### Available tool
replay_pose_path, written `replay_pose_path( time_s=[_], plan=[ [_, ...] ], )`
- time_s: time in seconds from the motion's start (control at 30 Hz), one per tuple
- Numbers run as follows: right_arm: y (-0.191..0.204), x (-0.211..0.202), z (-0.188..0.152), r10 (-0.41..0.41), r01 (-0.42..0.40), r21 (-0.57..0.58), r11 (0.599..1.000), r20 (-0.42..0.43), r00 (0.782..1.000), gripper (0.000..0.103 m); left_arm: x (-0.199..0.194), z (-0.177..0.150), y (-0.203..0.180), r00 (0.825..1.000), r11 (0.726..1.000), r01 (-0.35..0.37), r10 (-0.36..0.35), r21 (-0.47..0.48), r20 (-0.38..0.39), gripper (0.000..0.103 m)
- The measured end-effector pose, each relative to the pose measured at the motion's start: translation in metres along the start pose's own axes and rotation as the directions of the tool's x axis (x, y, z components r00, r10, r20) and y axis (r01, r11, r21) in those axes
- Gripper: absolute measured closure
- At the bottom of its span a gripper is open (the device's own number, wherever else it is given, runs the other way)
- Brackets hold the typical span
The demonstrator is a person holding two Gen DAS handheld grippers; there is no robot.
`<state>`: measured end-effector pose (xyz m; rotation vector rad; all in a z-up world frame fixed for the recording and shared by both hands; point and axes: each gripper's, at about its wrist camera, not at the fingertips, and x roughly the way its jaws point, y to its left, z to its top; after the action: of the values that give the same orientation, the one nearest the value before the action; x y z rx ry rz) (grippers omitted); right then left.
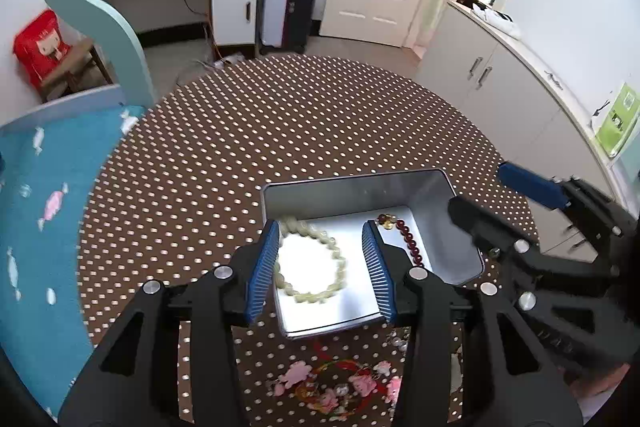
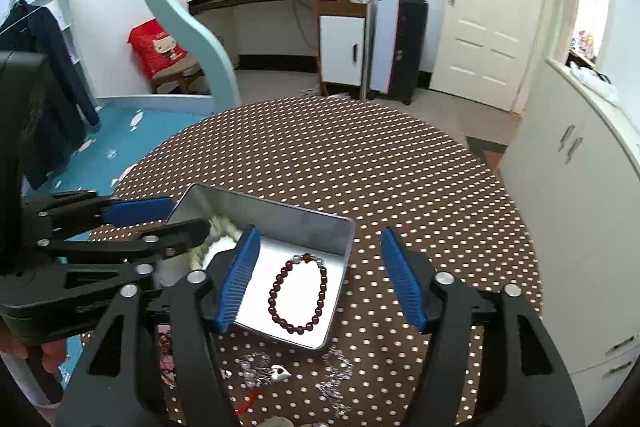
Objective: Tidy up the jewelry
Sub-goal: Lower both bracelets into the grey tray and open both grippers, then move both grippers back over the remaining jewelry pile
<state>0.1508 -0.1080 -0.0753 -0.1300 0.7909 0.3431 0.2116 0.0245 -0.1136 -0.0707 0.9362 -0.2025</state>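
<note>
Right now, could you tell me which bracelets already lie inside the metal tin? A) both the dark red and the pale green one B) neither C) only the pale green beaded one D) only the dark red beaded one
A: the dark red beaded bracelet and the pale green beaded bracelet both lie on the floor of the metal tin.

Beyond the open tin (image 2: 304, 217) we find the dotted tabletop (image 2: 360, 163) bare and passable, while loose silver jewelry (image 2: 264, 367) clutters the near edge and both bracelets crowd the tin's floor.
</note>
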Motion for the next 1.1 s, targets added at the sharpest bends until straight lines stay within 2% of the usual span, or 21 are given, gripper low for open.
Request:
replay_pose_path(
  time_s=[0.03, 0.07, 0.37, 0.5, 0.57, 0.7, 0.83, 1.0, 1.1],
  plan=[
    [-0.002, -0.001, -0.001, -0.020, 0.020, 0.002, 1.000, 0.004, 1.000, 0.035, -0.004, -0.001, 0.001, 1.000, 1.000, 0.002, -0.002, 0.000, 0.003, 0.051],
    [-0.003, -0.002, -0.002, -0.027, 0.027, 0.004, 1.000, 0.005, 1.000, 0.034, -0.006, -0.002, 0.001, 1.000, 1.000, -0.006, 0.006, -0.001, 0.009, 0.048],
    [-0.006, -0.012, -0.012, -0.022, 0.022, 0.012, 1.000, 0.012, 1.000, 0.033, -0.017, -0.010, 0.001, 1.000, 1.000, -0.031, 0.031, -0.005, 0.006, 0.047],
    [-0.005, -0.018, -0.016, -0.025, 0.024, 0.021, 0.999, 0.015, 1.000, 0.032, -0.021, -0.016, 0.000, 0.999, 0.999, -0.036, 0.036, -0.010, 0.003, 0.044],
    [-0.005, -0.021, -0.017, -0.030, 0.030, 0.025, 0.999, 0.019, 0.999, 0.027, -0.024, -0.020, 0.001, 0.999, 0.999, -0.040, 0.040, -0.013, 0.002, 0.040],
    [-0.005, -0.027, -0.024, -0.046, 0.045, 0.040, 0.998, 0.022, 0.999, 0.020, -0.032, -0.030, 0.005, 0.998, 0.998, -0.056, 0.056, -0.024, 0.011, 0.023],
    [-0.007, -0.033, -0.035, -0.066, 0.065, 0.059, 0.996, 0.016, 0.998, 0.012, -0.040, -0.040, 0.011, 0.997, 0.997, -0.077, 0.077, -0.026, 0.015, 0.014],
    [-0.010, -0.037, -0.050, -0.112, 0.111, 0.091, 0.990, 0.004, 0.994, 0.007, -0.045, -0.056, 0.025, 0.994, 0.994, -0.107, 0.108, -0.031, 0.008, 0.010],
    [-0.016, -0.035, -0.060, -0.109, 0.111, 0.133, 0.985, -0.020, 0.994, 0.007, -0.039, -0.066, 0.037, 0.988, 0.987, -0.157, 0.156, -0.037, -0.022, 0.010]
  ],
)
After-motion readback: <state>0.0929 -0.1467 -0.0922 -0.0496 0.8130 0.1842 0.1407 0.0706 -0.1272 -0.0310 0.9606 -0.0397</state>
